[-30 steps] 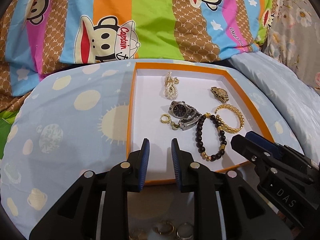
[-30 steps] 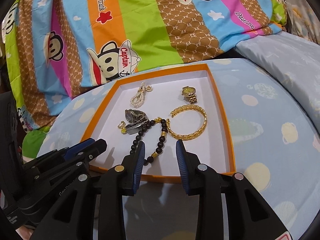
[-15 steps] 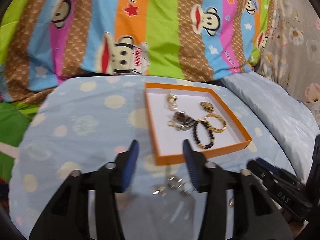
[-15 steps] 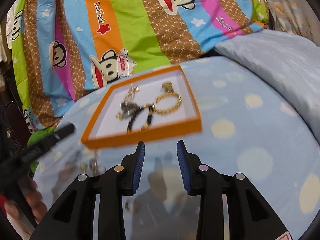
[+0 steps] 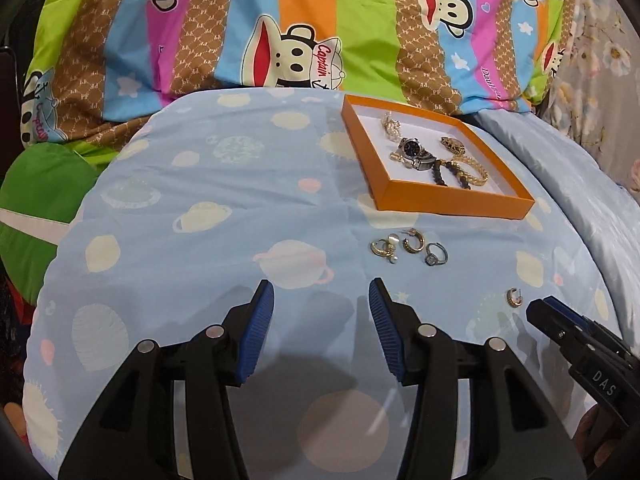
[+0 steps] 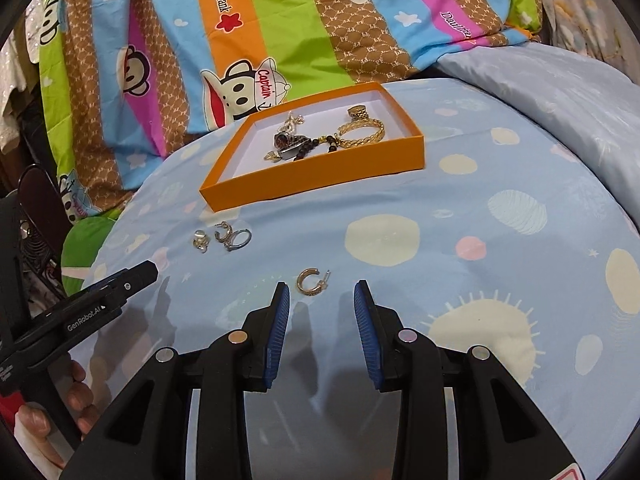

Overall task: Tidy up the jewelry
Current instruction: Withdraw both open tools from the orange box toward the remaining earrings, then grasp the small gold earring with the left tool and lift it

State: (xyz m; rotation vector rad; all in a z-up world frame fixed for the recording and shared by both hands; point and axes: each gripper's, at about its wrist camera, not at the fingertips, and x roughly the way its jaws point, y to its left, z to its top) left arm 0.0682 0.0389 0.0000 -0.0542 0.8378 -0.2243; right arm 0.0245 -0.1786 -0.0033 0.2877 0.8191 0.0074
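Nearby, a gold hoop earring (image 6: 311,281) on soft bedsheet (image 6: 400,208).

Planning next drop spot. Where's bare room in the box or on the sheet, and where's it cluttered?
Free: the orange box, its white floor along the left wall and near corner; the blue sheet left of the box. Crowded: the box's far right half, where watch, bead bracelet and gold bangle tangle; the earring cluster before the box; the lone hoop by the right gripper.

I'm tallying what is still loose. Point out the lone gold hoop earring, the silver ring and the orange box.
gold hoop earring (image 6: 309,281), right wrist view, its curved band.
silver ring (image 5: 436,254), left wrist view, its band.
orange box (image 6: 320,176), right wrist view, its near wall.
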